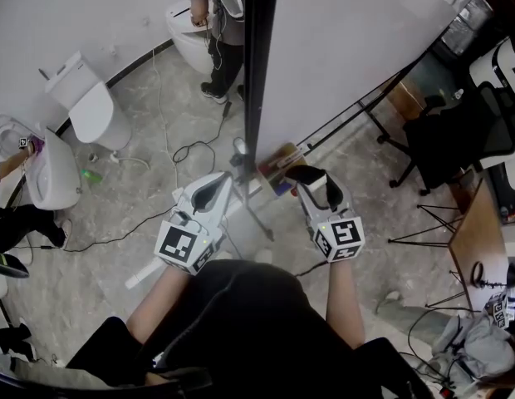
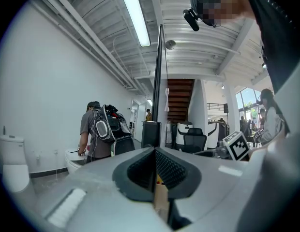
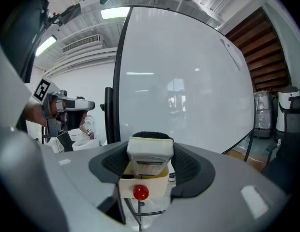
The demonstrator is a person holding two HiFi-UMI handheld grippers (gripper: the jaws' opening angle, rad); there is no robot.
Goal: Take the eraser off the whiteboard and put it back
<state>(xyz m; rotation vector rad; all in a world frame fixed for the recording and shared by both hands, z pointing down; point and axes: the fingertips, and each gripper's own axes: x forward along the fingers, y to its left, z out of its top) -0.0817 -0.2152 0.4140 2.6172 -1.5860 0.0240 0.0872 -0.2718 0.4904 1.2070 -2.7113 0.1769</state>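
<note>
- Right claw is clenched on the eraser, gripping its two long sides. The eraser is off the whiteboard, low by the bottom edge and near the black-framed side edge. Cannot tell if it touches the board.
- Left claw is pressed together with nothing in it, out past that framed edge.
- Handling, by the look: a light, rigid white plastic block with a smooth, slightly slippery shell. The pad face is likely soft, so hold the hard sides mid-length, as now. Not fragile.
- Eraser's near face has a small label, print too blurred to read.
- No brand is legible, and the claw cubes carry only square markers.
- Cream box with red dot sits just under the eraser, no text.
</note>
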